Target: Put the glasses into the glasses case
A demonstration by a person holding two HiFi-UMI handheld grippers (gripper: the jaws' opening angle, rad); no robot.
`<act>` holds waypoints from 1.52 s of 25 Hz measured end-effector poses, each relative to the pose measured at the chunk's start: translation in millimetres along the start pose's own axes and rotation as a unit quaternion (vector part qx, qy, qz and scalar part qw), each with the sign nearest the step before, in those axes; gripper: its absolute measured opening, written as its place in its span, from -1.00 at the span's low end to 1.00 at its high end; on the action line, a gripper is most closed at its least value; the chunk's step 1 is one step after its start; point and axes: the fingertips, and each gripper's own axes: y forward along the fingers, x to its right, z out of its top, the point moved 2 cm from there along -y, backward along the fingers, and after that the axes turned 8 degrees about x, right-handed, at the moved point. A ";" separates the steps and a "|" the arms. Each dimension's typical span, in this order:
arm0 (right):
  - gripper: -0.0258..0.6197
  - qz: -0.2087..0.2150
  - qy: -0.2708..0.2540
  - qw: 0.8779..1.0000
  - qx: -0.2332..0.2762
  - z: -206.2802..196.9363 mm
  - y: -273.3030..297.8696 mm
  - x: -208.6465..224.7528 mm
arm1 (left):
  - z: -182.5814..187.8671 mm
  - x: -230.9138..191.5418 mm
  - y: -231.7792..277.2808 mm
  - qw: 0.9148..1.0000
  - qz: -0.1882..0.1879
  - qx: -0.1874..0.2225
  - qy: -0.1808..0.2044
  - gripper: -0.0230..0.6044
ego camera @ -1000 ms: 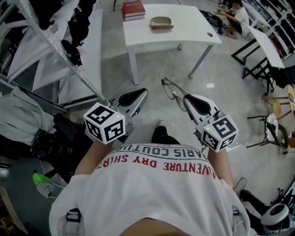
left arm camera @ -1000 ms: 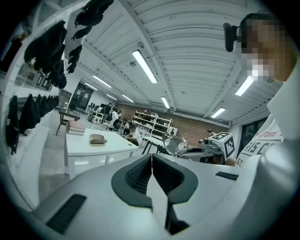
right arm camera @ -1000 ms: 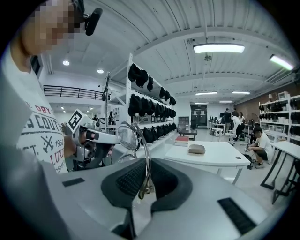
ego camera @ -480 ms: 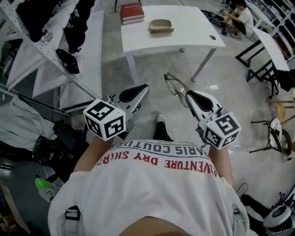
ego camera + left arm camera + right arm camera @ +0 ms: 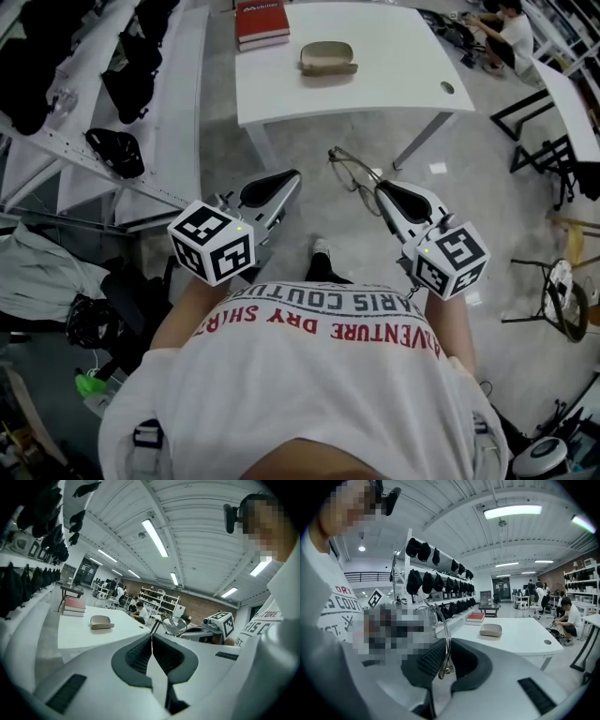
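At the right gripper's jaw tips: glasses [image 5: 354, 173], thin wire frame with clear lenses, carried in the air above the grey floor [image 5: 309, 155], just short of the table's near edge and touching nothing but the pads.
Grip on the glasses: right gripper [image 5: 381, 189], jaws almost together, ribbed dark pads pressing on the wire frame. The lenses project beyond the tips, angled toward the left gripper's side.
Glasses case [image 5: 327, 56]: tan, rounded, lying flat on the white table [image 5: 394, 66], roughly midway between the near and far edges and a little left of centre, well apart from the glasses. Lid position cannot be told.
Left gripper [image 5: 293, 177]: jaws fully together, pad against pad, nothing between them. It is held beside the right gripper, over the floor and short of the table's near edge.
Marker cubes: one at the rear of each gripper, left cube [image 5: 214, 244] and right cube [image 5: 452, 260], both close to the operator's chest.
Red book [image 5: 262, 21]: at the table's far left corner, near the glasses case but not touching it.
Cable hole [image 5: 446, 87]: small and round, near the table's right edge.
Operator: white T-shirt [image 5: 309, 375] with red and black print. One shoe [image 5: 321, 247] is on the floor between the grippers.
Shelving rack [image 5: 141, 94]: white, along the left side, hung with black bags.
Seated person [image 5: 511, 23]: beyond the table's far right corner.
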 end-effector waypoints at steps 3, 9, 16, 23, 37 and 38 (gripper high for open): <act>-0.78 0.007 0.001 1.000 -0.010 2.9 26.5 33.3 | 6.7 -27.0 31.9 1.000 0.006 -0.001 -0.010 -0.83; -0.78 0.014 0.007 1.000 -0.026 4.9 65.6 96.3 | 17.2 -69.7 93.5 1.000 0.012 -0.010 -0.020 -0.83; -0.78 0.021 0.004 1.000 -0.022 16.1 88.8 148.2 | 32.9 -90.8 144.5 1.000 0.016 -0.009 -0.013 -0.83; -0.78 0.021 0.015 1.000 -0.016 19.7 96.7 171.1 | 41.3 -96.8 156.9 1.000 0.021 -0.004 -0.006 -0.83; -0.78 0.015 0.013 0.999 -0.037 14.7 127.2 197.5 | 43.5 -130.8 173.0 0.999 0.036 -0.010 -0.015 -0.83; -0.78 0.015 0.012 0.999 -0.039 14.9 131.9 200.3 | 43.5 -135.8 175.5 0.999 0.038 -0.011 -0.017 -0.83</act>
